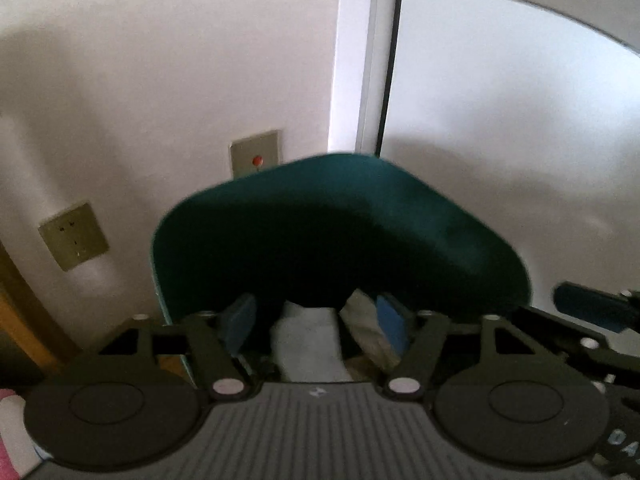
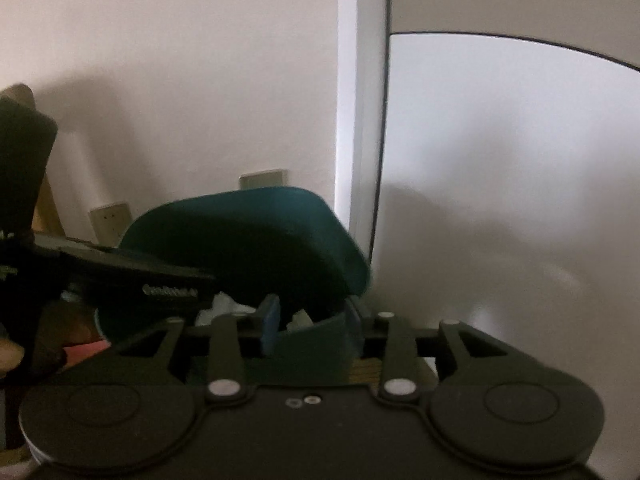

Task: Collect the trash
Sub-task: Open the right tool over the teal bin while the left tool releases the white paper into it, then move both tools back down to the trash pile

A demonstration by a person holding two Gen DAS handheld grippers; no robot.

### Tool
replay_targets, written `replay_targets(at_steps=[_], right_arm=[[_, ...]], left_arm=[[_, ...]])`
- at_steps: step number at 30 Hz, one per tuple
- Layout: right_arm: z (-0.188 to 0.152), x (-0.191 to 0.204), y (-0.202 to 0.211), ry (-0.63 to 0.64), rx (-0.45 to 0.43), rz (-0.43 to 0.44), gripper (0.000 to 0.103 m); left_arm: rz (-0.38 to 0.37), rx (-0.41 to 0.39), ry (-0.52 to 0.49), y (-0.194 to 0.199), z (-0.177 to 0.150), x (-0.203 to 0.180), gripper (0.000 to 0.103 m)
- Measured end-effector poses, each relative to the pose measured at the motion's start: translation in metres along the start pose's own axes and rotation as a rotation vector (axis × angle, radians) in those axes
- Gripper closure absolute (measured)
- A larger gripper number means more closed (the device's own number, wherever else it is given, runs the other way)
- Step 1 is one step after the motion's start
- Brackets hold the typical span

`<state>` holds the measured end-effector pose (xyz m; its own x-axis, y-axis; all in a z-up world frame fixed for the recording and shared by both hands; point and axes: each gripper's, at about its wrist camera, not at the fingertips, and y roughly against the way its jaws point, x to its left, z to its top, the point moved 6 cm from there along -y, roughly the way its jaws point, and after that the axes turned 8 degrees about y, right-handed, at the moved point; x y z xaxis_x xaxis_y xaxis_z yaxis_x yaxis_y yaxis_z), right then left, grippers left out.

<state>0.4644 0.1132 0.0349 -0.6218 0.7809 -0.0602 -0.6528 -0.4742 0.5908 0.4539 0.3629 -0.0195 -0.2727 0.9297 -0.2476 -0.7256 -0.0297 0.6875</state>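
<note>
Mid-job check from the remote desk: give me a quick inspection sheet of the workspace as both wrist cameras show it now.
Surface: hardly visible; a wooden strip shows beneath the bin in the right wrist view.
Job's things: dark green trash bin against the wall, white paper and a crumpled greyish wrapper at its mouth.
Clutter: pink-and-white item at the left edge, unclear what.
Grippers: left gripper open, reaching into the bin; right gripper straddles the bin's near rim, contact unclear.
Cables: nothing seen.
Surroundings: white wall, power socket, plate with red button, glass door frame.
</note>
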Motion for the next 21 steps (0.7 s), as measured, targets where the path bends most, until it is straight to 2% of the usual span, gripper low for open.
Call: replay_targets(at_steps=[3,4,6,15,17,18,19,21], right_arm=[[-0.012,-0.009,0.021,-0.011,-0.022,0.006,0.064],[-0.018,-0.012,0.027,-0.011,-0.025,0.006,0.064],[-0.029,-0.018,0.039,-0.008,-0.028,0.006,0.063],[-0.097,-0.059,0.089,-0.05,-0.007,0.006,0.062],[-0.118,-0.069,0.095,-0.064,0.004,0.004,0.062],[-0.127,-0.074,0.098,-0.071,0.01,0.005,0.062],[-0.137,-0.078,0.099,-0.076,0.016,0.003,0.062],[-0.159,-0.087,0.1,-0.084,0.028,-0.007,0.061]], left_arm=[[-0.031,-0.014,-0.001,0.015,-0.011,-0.005,0.033],[-0.039,-0.024,-0.005,0.024,-0.013,-0.007,0.027],[-0.057,-0.051,-0.009,0.037,-0.018,-0.011,0.021],[-0.214,-0.071,-0.02,0.08,-0.069,-0.038,0.02],[-0.232,-0.085,-0.025,0.084,-0.084,-0.045,0.014],[-0.234,-0.096,-0.03,0.084,-0.091,-0.048,0.003],[-0.235,-0.109,-0.033,0.087,-0.1,-0.051,0.0],[-0.251,-0.12,-0.029,0.088,-0.118,-0.056,0.0]])
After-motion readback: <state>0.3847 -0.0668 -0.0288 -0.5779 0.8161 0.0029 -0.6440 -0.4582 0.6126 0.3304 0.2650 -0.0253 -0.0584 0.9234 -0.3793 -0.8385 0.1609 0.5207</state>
